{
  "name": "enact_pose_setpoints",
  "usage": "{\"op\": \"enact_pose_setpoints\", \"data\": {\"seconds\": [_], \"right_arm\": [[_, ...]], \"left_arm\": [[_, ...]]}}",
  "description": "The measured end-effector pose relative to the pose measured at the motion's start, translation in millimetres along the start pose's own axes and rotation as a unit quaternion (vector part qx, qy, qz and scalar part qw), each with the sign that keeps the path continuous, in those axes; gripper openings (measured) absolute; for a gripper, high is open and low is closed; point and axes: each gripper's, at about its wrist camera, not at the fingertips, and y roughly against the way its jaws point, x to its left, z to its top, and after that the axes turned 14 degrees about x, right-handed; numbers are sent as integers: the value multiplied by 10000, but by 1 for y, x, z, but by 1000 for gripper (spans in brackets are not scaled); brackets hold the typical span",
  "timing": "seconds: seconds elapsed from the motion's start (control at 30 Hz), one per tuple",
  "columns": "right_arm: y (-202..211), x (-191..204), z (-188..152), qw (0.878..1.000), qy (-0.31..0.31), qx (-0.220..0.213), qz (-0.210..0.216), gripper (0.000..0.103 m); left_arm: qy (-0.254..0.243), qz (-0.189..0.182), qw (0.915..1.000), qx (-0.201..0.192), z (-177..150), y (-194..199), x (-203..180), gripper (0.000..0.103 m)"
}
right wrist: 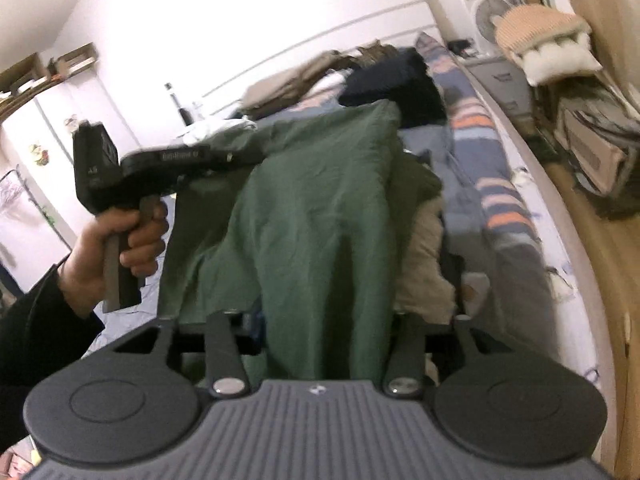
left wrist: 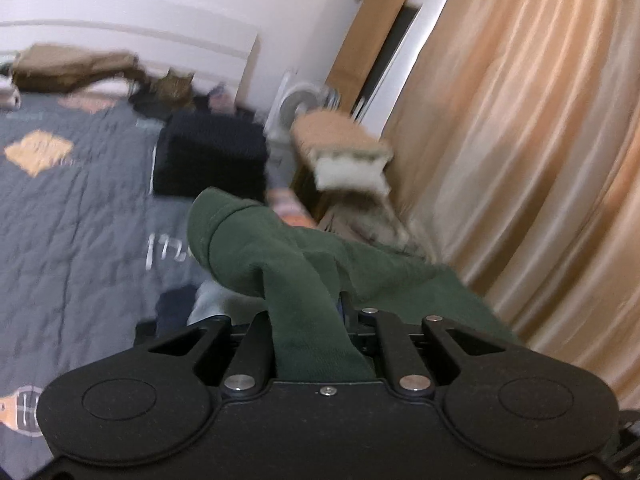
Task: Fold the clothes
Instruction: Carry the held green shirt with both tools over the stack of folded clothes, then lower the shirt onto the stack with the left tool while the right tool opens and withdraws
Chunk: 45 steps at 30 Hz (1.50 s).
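- Left claw (left wrist: pixel 308 320): clenched on a fold of the dark green garment (left wrist: pixel 280 248). The cloth runs down between the fingers into the body of the tool, so the fingertips themselves are covered.
- Seen from the right wrist, the left claw (right wrist: pixel 236 156) sits at the upper left edge of the garment; a bare left hand (right wrist: pixel 120 248) grips its handle from below, a dark sleeve behind the wrist.
- Right claw (right wrist: pixel 320 320): grasping the same dark green garment (right wrist: pixel 312 208). The cloth passes between its fingers and hides their tips.
- Garment position: lifted above the bed (right wrist: pixel 472 168), stretched between the two claws, its broad panel hanging in front of the right wrist camera. In the left wrist view, one end bunches into a rounded lump just ahead of the claw, and the rest trails away to the right.
- Bed cover: grey-blue quilt (left wrist: pixel 80 208) with orange patches and stitched lines.
- On the bed, beyond the garment: a folded black item (left wrist: pixel 212 156), and farther back a heap of brown clothing (left wrist: pixel 76 68) against the white headboard (left wrist: pixel 132 36).
- A beige garment (right wrist: pixel 424 264) lies on the bed just right of the hanging green cloth, partly under it.
- Beside the bed: a tan and white cushion (right wrist: pixel 548 44) on top of stacked clutter, with a white fan (right wrist: pixel 486 12) near it.
- Peach curtain (left wrist: pixel 540 140) fills the right of the left wrist view.
- Both views show motion blur; fine detail is unreliable.
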Motion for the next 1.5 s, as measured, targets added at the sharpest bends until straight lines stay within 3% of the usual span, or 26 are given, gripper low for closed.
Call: {"op": "enact_pose_setpoints", "data": {"seconds": [0.07, 0.13, 0.23, 0.3, 0.37, 0.47, 0.6, 0.77, 0.93, 1.0, 1.13, 1.27, 1.43, 1.5], "right_arm": [[11, -7, -1, 9999, -97, -4, 52, 52], [24, -12, -2, 9999, -104, -30, 57, 63], [42, -21, -10, 9996, -256, -120, 23, 67], [56, -30, -21, 9984, -440, -352, -80, 69], [69, -39, -32, 9962, -625, -584, -183, 70], [92, -51, -54, 9867, -1012, -1265, -160, 70], [106, -41, -76, 9745, -1106, -1937, 259, 70], [98, 2, -75, 9765, -651, -2032, 295, 70], [72, 30, -59, 9826, -139, -1850, 125, 71], [62, 33, -52, 9841, -83, -1773, 11, 71], [46, 32, -47, 9851, 5, -1710, -170, 71], [40, 27, -55, 9835, 21, -1802, -161, 71], [39, 10, -68, 9782, -255, -2056, 163, 71], [38, 10, -71, 9783, -261, -2052, 154, 71]], "left_arm": [[121, 44, 9999, 75, 0, -5, 9, 26], [238, 81, 9996, 87, 1, 0, 18, 33], [349, 96, 9993, 67, 0, 18, 31, 43], [369, 258, 9990, 36, -5, 37, 39, 67], [276, 452, 9983, -224, -19, 64, 50, 72], [161, 483, 9978, -436, -52, 98, 49, 72], [-98, 579, 9961, -660, -105, 136, 33, 72], [-854, 859, 9897, -762, -166, 148, -21, 72], [-1985, 1333, 9670, -879, -215, 138, -81, 71], [-2305, 1465, 9584, -826, -228, 128, -95, 62], [-2568, 1879, 9451, -740, -239, 110, -102, 54], [-2753, 1983, 9386, -631, -243, 100, -102, 53], [-3321, 2253, 9142, -565, -253, 90, -110, 53], [-3390, 2322, 9097, -605, -256, 87, -109, 42]]}}
